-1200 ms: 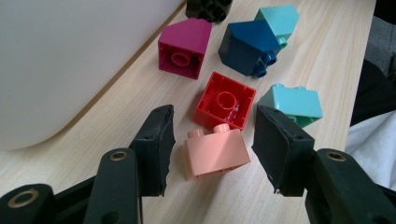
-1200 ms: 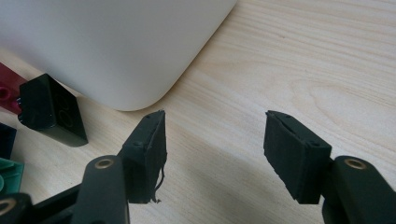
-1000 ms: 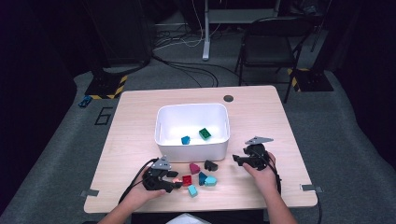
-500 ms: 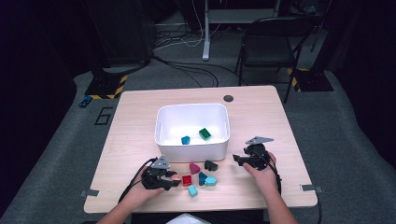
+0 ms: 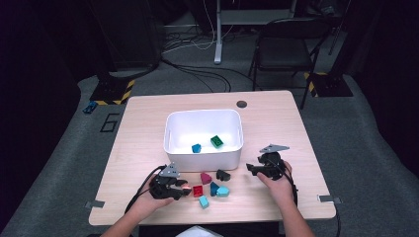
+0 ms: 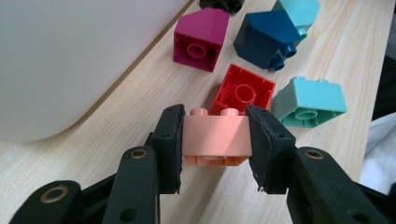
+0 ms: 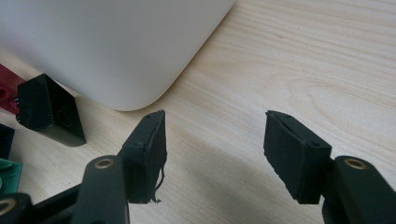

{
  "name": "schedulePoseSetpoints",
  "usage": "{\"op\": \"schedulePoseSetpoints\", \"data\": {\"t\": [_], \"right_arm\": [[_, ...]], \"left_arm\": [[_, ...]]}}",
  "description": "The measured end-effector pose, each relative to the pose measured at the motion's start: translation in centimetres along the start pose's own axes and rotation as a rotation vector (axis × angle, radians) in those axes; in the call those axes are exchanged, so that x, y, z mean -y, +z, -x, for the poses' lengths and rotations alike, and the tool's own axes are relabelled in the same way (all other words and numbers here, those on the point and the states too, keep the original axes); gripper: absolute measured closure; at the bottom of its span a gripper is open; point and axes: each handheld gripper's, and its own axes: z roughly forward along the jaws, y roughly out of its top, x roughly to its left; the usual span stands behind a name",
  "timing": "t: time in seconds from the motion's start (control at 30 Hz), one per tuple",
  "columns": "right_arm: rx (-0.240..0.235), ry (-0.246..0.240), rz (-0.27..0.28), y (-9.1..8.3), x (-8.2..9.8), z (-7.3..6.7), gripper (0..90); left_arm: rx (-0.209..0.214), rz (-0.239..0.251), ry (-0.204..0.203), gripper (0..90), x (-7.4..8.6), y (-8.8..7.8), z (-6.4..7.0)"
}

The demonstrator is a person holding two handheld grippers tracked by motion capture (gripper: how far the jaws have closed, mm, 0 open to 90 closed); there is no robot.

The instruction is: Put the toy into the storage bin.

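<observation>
The salmon-pink brick (image 6: 216,135) sits low in the middle of my left gripper view, studs up, on the table (image 6: 327,56). My left gripper (image 6: 215,140) has just been closing, and both pads now press flat against the brick's two sides. In the high view the brick (image 5: 186,186) is a small pale spot at the lower left of centre, at the tip of my left gripper (image 5: 182,189).

Just behind it in the left gripper view lies a red brick (image 6: 243,91), hollow side up. To its right is a light teal brick (image 6: 310,101). Above them are a magenta sloped brick (image 6: 201,38) and a dark blue brick (image 6: 266,39), with another light teal piece (image 6: 299,11) at the top edge.

The white bin (image 5: 203,138) fills the upper left of that view and stands mid-frame in the high view, with a green brick (image 5: 217,141) and a blue brick (image 5: 196,147) inside it.

My right gripper (image 7: 212,149) stands wide open over bare wood with nothing between its pads. A black brick (image 7: 49,109) lies to its left, by the bin's corner.
</observation>
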Motion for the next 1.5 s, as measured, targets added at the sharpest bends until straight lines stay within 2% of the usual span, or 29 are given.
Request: {"op": "schedulePoseSetpoints", "data": {"t": [0.53, 1.2, 1.5], "right_arm": [[0.001, 0.002, 0.000, 0.0, 0.0, 0.0, 38.6], [0.001, 0.004, -0.002, 0.0, 0.0, 0.0, 38.6], [-0.002, 0.002, -0.001, 0.1, 0.0, 0.0, 38.6]], "left_arm": [[-0.003, 0.020, -0.003, 58.6, -2.4, -2.5, -0.4], [0.055, 0.034, 0.011, 58.6, -6.1, -5.0, 0.0], [0.060, 0.039, 0.018, 58.6, -7.5, -6.0, 0.1]]}}
